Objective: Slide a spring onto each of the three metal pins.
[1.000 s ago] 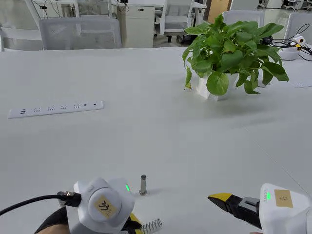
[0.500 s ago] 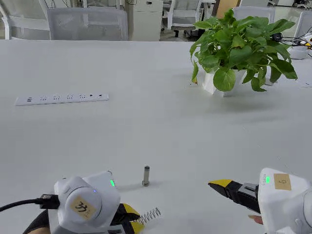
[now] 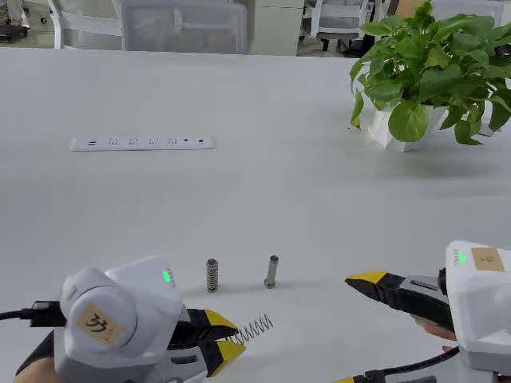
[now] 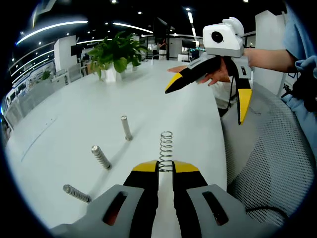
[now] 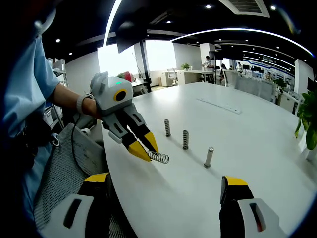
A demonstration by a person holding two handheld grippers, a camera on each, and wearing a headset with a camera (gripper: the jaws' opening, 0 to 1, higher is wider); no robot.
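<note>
left gripper (image 4: pixel 166 167): jaws clamp spring (image 4: pixel 166 145) by one end, free end forward, likely for threading bare pin (image 4: pixel 126 128) | right gripper (image 5: pixel 165 182): jaws open, empty | other two pins (image 4: pixel 100 156) sprung

The tan sticker (image 3: pixel 97 323) on the left gripper (image 3: pixel 230 337) seems to read 33. The label (image 3: pixel 487 258) on the right gripper (image 3: pixel 346 329) carries 1 digit, unclear.

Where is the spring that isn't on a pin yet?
Head view, bottom centre: the spring juts from the fingers of the left gripper, near the bare pin.
</note>
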